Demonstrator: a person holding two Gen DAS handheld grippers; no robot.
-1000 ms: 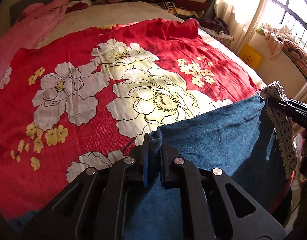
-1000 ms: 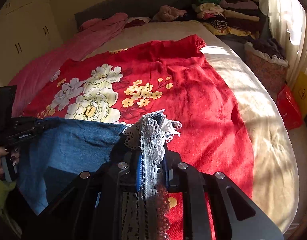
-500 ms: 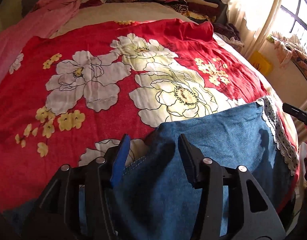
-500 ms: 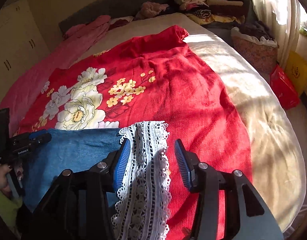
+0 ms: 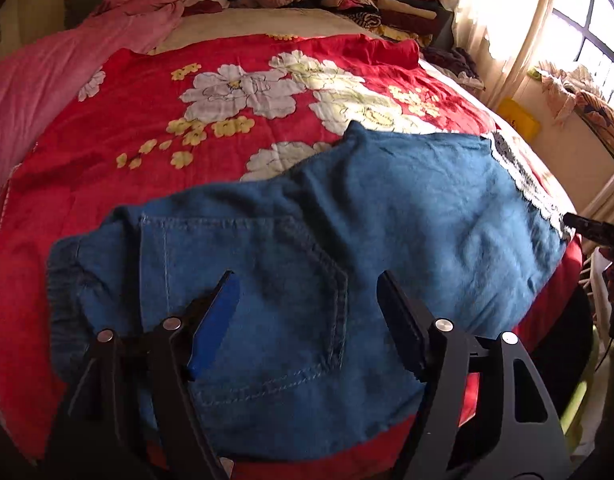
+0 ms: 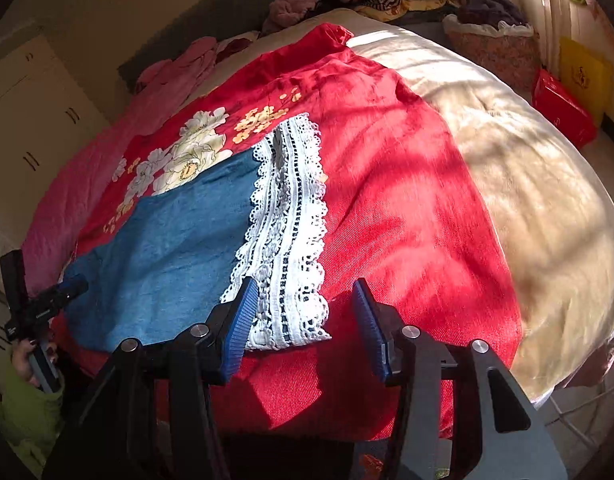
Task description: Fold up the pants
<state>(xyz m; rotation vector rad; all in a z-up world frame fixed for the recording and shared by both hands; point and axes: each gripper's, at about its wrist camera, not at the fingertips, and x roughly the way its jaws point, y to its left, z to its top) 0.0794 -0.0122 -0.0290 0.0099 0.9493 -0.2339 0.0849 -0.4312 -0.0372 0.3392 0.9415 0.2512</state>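
Claws both gaping, gripping nothing; left claw (image 5: pixel 307 320) hovering over the back pocket (image 5: pixel 263 300) near the waistband end of the pants (image 5: pixel 387 220); right claw (image 6: pixel 303 320) hovering just above the near corner of the white lace hem (image 6: pixel 287 232), one pad beside the lace edge, the other over bare red cloth; pants lying flat, blue denim, spread crosswise on the red floral blanket (image 5: pixel 167 128) covering the bed (image 6: pixel 527 180), waistband toward the left claw, lace hem toward the right; pink bedding (image 5: pixel 47 88) and folded clothes stack (image 5: pixel 371 0) sitting well apart at the far side.

Judging the step: one fold appears laid, next fold needing fresh grips; doing it well likely means pinching both layers at matching corners, right claw taking denim plus lace rather than lace alone since the lace looks flimsy; lifting both ends level, keeping the blanket out of the pinch, smoothing the wrinkle near the pocket before creasing; snagging the red blanket looking like the main risk.
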